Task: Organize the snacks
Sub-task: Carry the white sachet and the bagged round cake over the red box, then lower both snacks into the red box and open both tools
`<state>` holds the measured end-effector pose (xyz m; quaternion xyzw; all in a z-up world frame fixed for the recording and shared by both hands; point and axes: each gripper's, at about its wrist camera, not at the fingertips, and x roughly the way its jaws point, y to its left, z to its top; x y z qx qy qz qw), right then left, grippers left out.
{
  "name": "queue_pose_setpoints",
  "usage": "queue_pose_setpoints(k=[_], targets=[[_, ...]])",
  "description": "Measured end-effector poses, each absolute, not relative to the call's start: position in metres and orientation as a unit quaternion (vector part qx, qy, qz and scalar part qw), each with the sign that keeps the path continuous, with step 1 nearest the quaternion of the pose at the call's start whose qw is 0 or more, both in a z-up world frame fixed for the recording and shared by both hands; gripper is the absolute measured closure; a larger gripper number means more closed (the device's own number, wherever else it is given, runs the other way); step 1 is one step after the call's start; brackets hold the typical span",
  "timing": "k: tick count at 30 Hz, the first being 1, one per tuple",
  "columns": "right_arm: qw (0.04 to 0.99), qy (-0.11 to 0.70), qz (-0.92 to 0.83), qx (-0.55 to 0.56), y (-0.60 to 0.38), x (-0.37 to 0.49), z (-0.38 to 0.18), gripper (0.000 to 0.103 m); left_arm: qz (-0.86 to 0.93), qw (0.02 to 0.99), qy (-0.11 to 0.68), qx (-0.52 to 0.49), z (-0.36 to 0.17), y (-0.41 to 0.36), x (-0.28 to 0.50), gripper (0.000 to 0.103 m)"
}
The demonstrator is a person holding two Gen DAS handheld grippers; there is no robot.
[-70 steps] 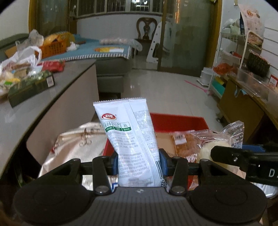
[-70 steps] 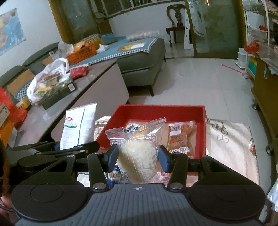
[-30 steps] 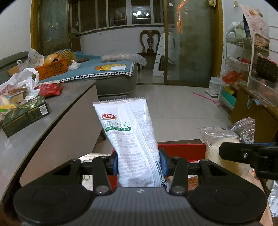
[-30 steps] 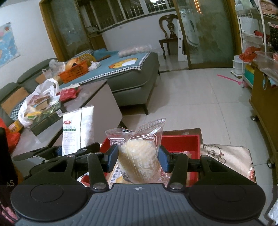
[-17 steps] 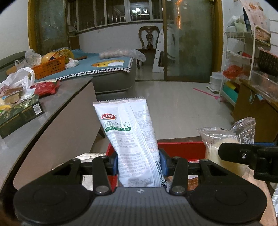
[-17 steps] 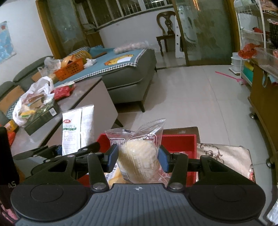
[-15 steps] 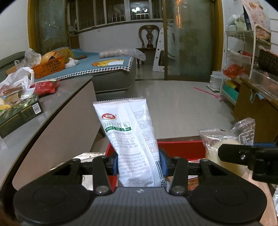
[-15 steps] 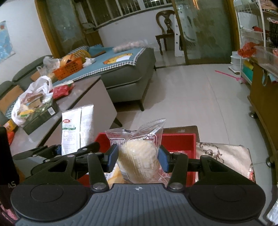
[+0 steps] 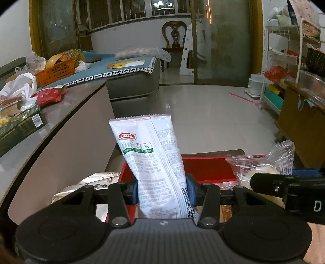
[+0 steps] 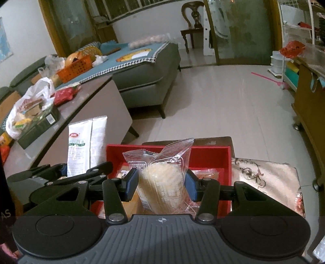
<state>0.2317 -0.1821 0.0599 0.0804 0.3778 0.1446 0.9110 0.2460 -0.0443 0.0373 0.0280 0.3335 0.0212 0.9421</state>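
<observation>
Red tray [image 10: 209, 156] lies ahead of and below both grippers. Left gripper [image 9: 162, 190] jaws clenched on upright white packet [image 9: 150, 154]; right gripper [image 10: 161, 182] on clear bun packet [image 10: 162, 178], nearer the tray's middle.

Indoor artificial light, moderately dim with a cool cast, fills both wrist views. Ceiling lamps reflect in the dark window [image 9: 162, 8] at the far wall, and soft glare streaks the tiled floor [image 9: 203, 113] and the glass door [image 9: 221, 40]. Near objects are sharp; the white packet [image 9: 150, 154] reads crisp, its print legible. Fisheye distortion bends the tabletop [image 9: 67, 105] edge and shelves, and black vignetting darkens the corners. Shadows are soft and shallow.
</observation>
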Motion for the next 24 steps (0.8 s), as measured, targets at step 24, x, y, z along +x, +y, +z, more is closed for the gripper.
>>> queue_pose_setpoints(k=[24], targets=[[0.886, 0.437, 0.134, 0.081, -0.180, 0.262, 0.001, 0.045, 0.027, 0.917, 0.395, 0.048, -0.011, -0.054, 0.276, 0.064]])
